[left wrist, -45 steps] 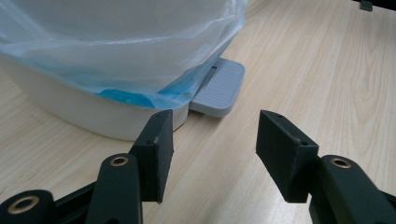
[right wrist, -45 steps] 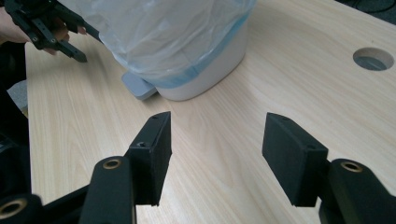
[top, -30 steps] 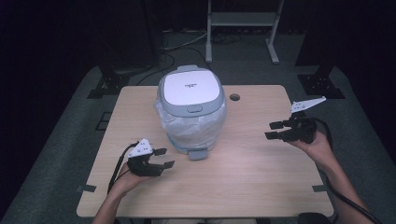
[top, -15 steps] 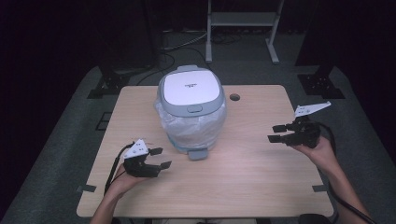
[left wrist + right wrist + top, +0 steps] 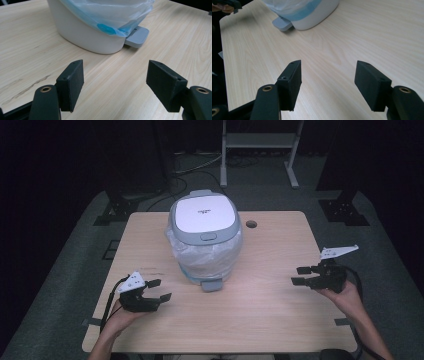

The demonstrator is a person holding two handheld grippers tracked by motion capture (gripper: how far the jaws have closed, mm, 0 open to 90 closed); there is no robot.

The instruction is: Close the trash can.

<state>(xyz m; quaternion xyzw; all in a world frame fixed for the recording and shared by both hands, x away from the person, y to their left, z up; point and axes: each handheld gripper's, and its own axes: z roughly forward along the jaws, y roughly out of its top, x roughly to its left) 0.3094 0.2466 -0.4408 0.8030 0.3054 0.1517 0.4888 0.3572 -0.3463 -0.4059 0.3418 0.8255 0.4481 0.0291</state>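
Stood at the middle of the table (image 5: 280, 320), toward its far edge: a white bin (image 5: 205, 245) with a grey-rimmed lid (image 5: 204, 215), shut. Was lined with a clear bag (image 5: 225, 255), bunched out under the rim and tinted blue along its fold in the left gripper view. Stuck out at the base, toward the person: a grey pedal (image 5: 211, 285), flat on the wood.

Rested low at the near left of the table, well apart from the bin: the left gripper (image 5: 158, 290), held in a hand (image 5: 120, 312) coming in from the bottom edge. Pointed toward the bin's base and pedal. Jaws spread wide, having just been opening a little further, with nothing between them but bare wood (pads clear on both sides in the left gripper view).

Hung near the right edge of the table: the right gripper (image 5: 301, 275), held in the other hand (image 5: 345, 295), also well apart from the bin. Pointed left across the table, the bin and pedal showing far off at the upper left of the right gripper view. Jaws likewise released, having just been opening further, with nothing in the gap.

Seen past the bin on the right: a round hole (image 5: 251, 224) in the tabletop. Dark floor and a metal stand (image 5: 257, 142) beyond the table.
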